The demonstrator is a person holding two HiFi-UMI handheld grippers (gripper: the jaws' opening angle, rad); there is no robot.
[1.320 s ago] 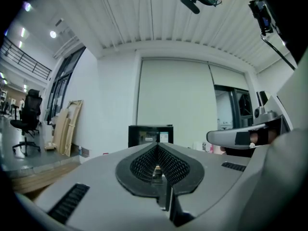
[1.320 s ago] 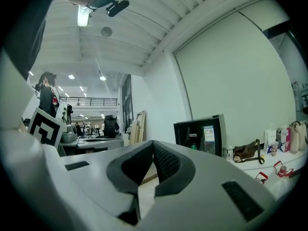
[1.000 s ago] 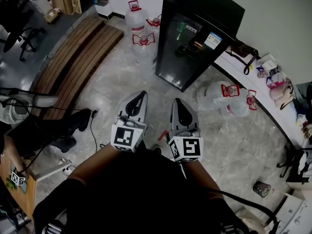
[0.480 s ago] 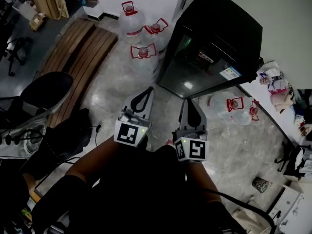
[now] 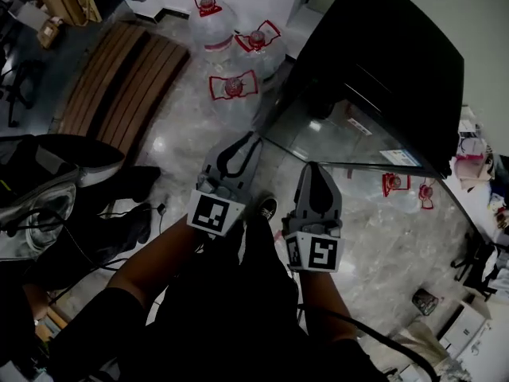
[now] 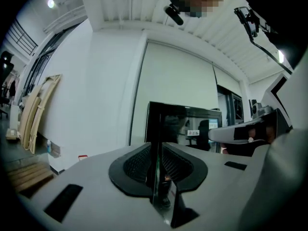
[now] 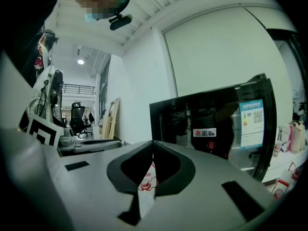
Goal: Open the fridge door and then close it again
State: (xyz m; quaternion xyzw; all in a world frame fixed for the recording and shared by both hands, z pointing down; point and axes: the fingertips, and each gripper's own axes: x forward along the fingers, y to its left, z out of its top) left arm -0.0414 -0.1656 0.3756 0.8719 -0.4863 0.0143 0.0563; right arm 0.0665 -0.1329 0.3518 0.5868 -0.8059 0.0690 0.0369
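The black fridge stands ahead of me with its glass door closed. It also fills the middle of the left gripper view as fridge and the right gripper view as fridge. My left gripper points at the fridge's near corner, a short way off. Its jaws are opening, with only a thin slit between them and nothing in it; left gripper. My right gripper hangs beside it, tips together and empty, just short of the door; right gripper.
Three large water bottles stand on the floor left of the fridge, with more bottles to its right. A wooden bench lies at the left, an office chair by it. A small cup sits on the floor.
Both grippers and my view have moved forward toward the fridge, which now looms much larger. The water bottles have slid toward the upper left.
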